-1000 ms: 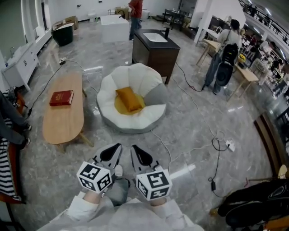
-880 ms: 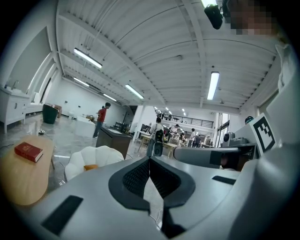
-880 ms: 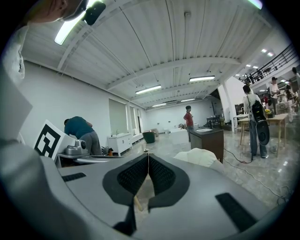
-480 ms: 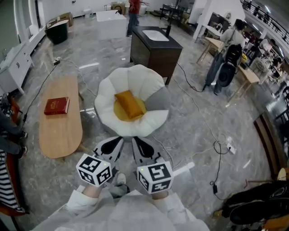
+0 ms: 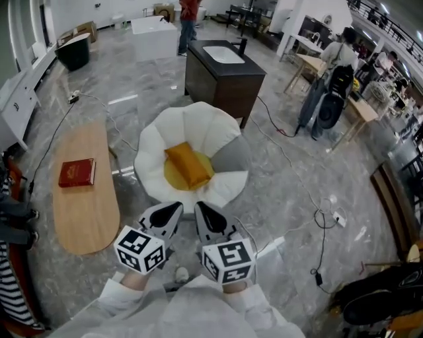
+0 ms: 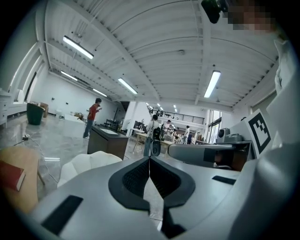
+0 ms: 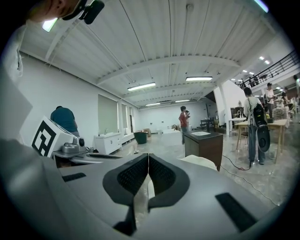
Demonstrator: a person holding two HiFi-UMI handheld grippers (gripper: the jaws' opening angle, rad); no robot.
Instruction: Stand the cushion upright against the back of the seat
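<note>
A mustard-yellow cushion (image 5: 188, 164) lies flat and slightly askew on the seat of a white petal-shaped chair (image 5: 158, 135), whose back curves up behind it. My left gripper (image 5: 173, 209) and right gripper (image 5: 200, 209) hover side by side just in front of the chair's near rim, both pointing toward it. Both are shut with nothing between the jaws. In the left gripper view the closed left gripper (image 6: 149, 161) points at the white chair (image 6: 91, 162); in the right gripper view the shut right gripper (image 7: 148, 158) has the chair (image 7: 201, 162) just beyond it.
A long wooden table (image 5: 82, 201) with a red book (image 5: 76, 172) stands left of the chair. A dark sink cabinet (image 5: 223, 72) sits behind it. Cables (image 5: 317, 218) trail over the marble floor at right. People stand at the back (image 5: 186, 16) and right (image 5: 330, 79).
The chair and cushion have come nearer: both grippers have moved forward together and now sit at the chair's front rim. Jaws stayed shut.
</note>
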